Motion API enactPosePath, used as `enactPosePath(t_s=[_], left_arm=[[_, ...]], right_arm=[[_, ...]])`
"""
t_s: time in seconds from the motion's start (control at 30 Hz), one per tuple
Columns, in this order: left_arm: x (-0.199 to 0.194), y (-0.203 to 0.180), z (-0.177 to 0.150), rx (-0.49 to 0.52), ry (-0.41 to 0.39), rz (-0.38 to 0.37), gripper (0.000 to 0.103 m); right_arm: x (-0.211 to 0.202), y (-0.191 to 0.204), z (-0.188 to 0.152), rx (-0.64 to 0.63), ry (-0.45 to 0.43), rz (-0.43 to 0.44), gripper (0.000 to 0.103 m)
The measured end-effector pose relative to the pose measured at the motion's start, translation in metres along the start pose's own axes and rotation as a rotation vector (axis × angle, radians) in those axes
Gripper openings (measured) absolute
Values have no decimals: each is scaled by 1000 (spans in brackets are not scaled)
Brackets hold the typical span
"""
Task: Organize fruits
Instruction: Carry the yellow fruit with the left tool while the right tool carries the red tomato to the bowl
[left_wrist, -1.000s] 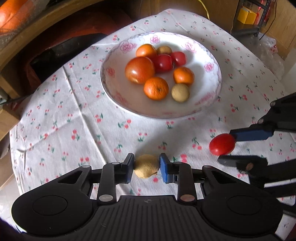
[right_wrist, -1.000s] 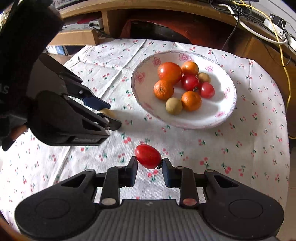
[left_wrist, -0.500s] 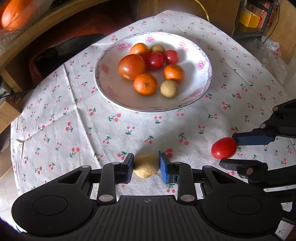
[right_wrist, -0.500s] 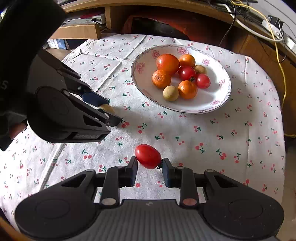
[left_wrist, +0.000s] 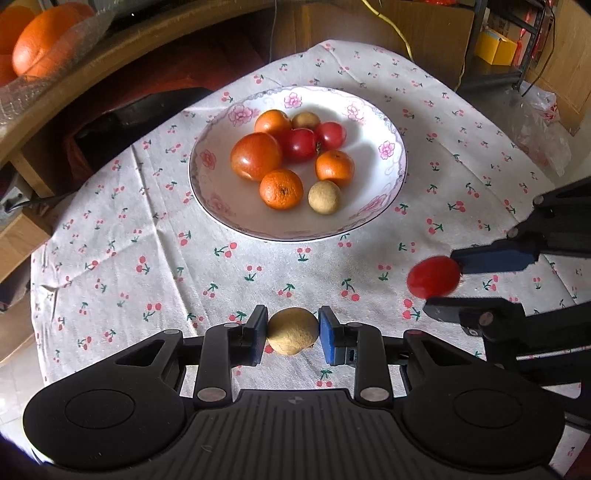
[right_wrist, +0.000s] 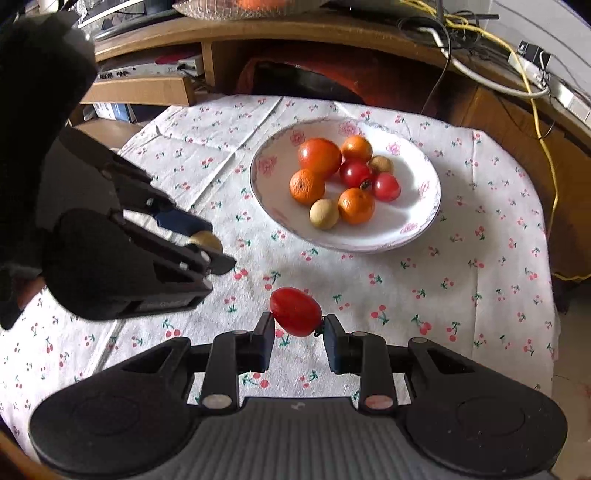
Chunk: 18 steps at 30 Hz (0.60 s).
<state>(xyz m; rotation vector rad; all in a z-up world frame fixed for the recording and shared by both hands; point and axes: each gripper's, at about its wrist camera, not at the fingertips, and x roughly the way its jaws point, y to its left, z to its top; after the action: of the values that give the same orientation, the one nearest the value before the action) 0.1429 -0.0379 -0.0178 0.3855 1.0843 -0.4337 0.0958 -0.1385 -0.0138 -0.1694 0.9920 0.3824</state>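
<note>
My left gripper (left_wrist: 292, 330) is shut on a small tan round fruit (left_wrist: 291, 343), held just above the cherry-print cloth. My right gripper (right_wrist: 299, 325) is shut on a red cherry tomato (right_wrist: 295, 312). In the left wrist view the right gripper (left_wrist: 441, 282) comes in from the right with the tomato (left_wrist: 434, 277), slightly blurred. The right wrist view shows the left gripper (right_wrist: 218, 245) at the left with the tan fruit (right_wrist: 205, 240). Beyond both stands a white flowered plate (left_wrist: 391, 184) holding oranges, tomatoes and tan fruits.
The cherry-print tablecloth (left_wrist: 147, 258) covers a small round table whose edges drop off on all sides. A wooden shelf (right_wrist: 332, 29) runs behind it, with a yellow cable (right_wrist: 543, 122) at the right. A large orange (left_wrist: 44, 33) lies on the shelf at upper left.
Both grippers have drawn back from the plate, which now looks smaller and farther off. Each still holds its fruit.
</note>
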Motion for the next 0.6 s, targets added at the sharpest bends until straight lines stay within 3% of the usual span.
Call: enactPosePath(t_s=[0.6], left_arm=[[-17, -12, 15, 11, -40, 31, 37]], right_arm=[[-13, -15, 13, 35, -57, -50, 30]])
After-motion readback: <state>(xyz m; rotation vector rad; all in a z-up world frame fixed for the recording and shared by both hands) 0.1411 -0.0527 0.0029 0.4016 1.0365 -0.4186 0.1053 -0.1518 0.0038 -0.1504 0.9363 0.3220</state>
